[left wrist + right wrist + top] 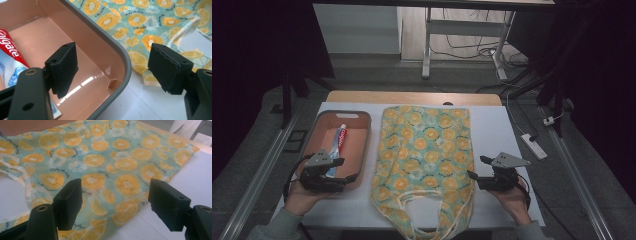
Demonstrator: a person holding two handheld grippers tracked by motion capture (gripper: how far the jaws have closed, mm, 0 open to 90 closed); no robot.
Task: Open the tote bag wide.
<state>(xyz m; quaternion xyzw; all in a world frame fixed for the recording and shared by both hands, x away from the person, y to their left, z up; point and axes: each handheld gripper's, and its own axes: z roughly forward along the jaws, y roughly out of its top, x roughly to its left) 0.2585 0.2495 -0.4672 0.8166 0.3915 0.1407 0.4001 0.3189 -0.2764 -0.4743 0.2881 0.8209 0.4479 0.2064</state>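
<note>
A cloth bag (424, 150) printed with orange slices on pale green lies flat in the middle of the white table, handles toward me. A toothpaste tube (338, 145) lies in a pink tray (362, 131) with a grey rim, left of the bag. My left gripper (343, 169) is open over the tray's near right corner; the left gripper view shows the tray rim (125, 62), the tube (10, 50) and the bag (140, 20) between and beyond its empty jaws. My right gripper (477, 167) is open at the bag's right edge, with the bag (105, 160) lying beneath its empty jaws.
The white table (492, 130) has bare surface right of the bag and in front of the tray. A power strip (533, 145) lies off the table's right side. A desk frame (427, 45) and cables stand on the floor beyond.
</note>
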